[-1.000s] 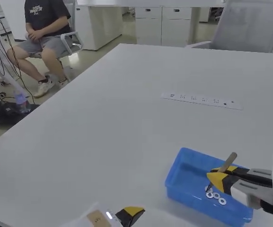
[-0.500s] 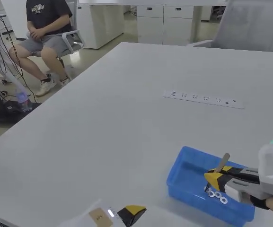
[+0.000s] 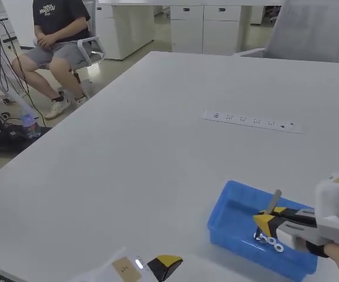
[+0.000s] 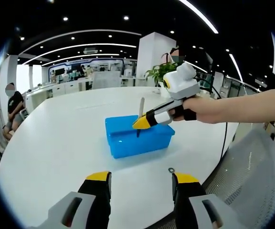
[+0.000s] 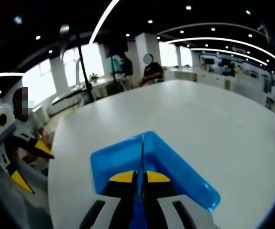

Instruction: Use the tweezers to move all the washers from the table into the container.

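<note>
A blue container (image 3: 228, 217) stands at the table's near right, with several silver washers (image 3: 270, 241) on its floor. My right gripper (image 3: 262, 221) hovers over it, shut on thin metal tweezers (image 3: 273, 200) whose tips point down into the container. In the right gripper view the tweezers (image 5: 142, 152) run forward from the shut right gripper (image 5: 140, 175) over the container (image 5: 185, 181). My left gripper (image 4: 141, 177) is open and holds nothing; a single washer (image 4: 171, 170) lies on the table just ahead of its right jaw. Its yellow tip (image 3: 164, 265) shows at the head view's bottom edge.
A white power strip (image 3: 252, 123) lies flat in the table's middle. A person sits on a chair (image 3: 54, 35) off the far left corner, and a grey office chair (image 3: 310, 32) stands at the far right. Cables and stands (image 3: 4, 100) are on the floor at left.
My right gripper has shifted a little left and lower over the container, and the tweezers stand more upright. The left gripper has stayed put.
</note>
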A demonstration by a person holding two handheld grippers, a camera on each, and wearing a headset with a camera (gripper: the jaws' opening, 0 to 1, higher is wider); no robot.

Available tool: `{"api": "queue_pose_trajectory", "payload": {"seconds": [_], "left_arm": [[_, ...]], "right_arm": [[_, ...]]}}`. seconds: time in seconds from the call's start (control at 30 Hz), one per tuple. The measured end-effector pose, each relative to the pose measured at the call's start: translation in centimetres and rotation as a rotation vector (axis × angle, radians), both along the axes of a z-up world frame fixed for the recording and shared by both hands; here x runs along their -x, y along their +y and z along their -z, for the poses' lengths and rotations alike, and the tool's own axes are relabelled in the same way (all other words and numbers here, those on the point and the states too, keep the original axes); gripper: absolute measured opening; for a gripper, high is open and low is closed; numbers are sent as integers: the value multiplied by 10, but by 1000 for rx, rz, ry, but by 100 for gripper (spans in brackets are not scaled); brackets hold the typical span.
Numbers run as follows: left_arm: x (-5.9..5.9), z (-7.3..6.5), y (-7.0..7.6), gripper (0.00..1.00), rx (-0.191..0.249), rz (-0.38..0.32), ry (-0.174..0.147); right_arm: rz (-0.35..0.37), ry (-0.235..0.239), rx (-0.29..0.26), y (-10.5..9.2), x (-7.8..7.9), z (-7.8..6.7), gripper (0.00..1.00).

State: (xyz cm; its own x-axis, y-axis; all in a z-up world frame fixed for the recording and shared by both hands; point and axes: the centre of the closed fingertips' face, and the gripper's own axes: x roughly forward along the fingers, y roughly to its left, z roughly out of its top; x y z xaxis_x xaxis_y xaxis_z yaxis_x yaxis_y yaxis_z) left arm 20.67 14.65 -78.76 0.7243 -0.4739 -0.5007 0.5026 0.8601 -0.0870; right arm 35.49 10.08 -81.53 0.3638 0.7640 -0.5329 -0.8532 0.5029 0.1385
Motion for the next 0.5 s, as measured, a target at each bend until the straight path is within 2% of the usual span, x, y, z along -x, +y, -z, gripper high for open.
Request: {"api": "queue_pose_trajectory", "payload": {"seconds": [0.5], "left_arm": [[0, -1, -1, 49, 4, 1, -1]], "right_arm": [[8, 5, 0, -1, 1, 0, 4]]}}
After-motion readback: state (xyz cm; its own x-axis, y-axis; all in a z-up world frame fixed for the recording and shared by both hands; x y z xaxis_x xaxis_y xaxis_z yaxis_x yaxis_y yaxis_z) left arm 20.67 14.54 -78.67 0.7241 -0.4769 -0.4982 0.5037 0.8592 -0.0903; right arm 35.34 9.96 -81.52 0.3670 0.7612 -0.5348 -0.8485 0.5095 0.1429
